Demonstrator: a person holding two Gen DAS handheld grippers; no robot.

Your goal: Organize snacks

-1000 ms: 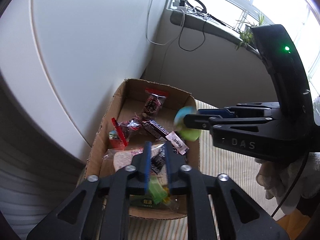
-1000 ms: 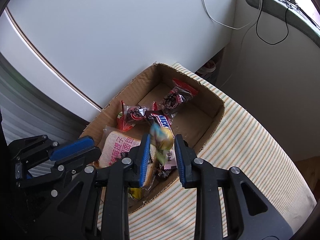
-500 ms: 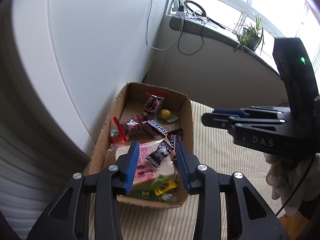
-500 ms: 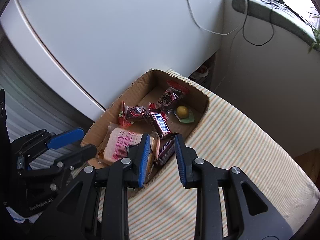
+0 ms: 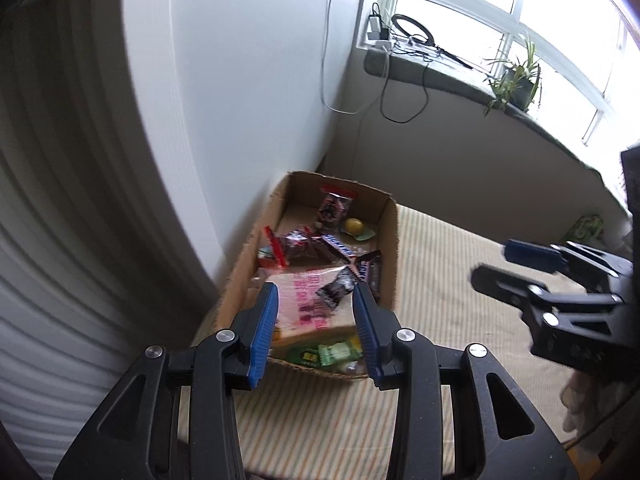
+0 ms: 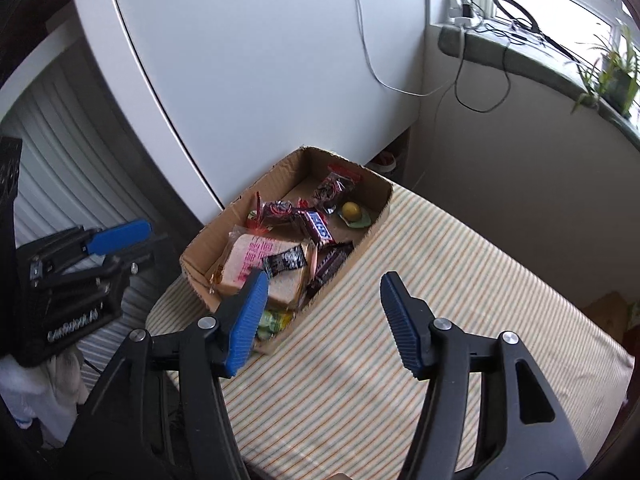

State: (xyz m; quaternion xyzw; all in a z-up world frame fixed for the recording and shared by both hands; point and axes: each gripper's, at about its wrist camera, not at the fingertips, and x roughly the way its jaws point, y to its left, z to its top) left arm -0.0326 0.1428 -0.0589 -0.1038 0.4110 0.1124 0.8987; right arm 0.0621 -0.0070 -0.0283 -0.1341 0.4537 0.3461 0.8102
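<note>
Right wrist: snack box [image 6: 200, 246] lies ahead-left of the gaping (empty) hand-held gripper [image 6: 322, 296].

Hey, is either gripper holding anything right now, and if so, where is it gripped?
Nothing is held. The left gripper and the right gripper are both open and empty, above the striped cloth near the cardboard box of snacks.

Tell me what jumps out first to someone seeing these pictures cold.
The cardboard box packed with bright snack wrappers catches the eye first, sitting on the striped tablecloth against the white wall. Inside it, a pink-lettered bread pack fills the near end and a small yellow candy lies at the far end. Both grippers, left and right, hover with open, empty jaws.
</note>
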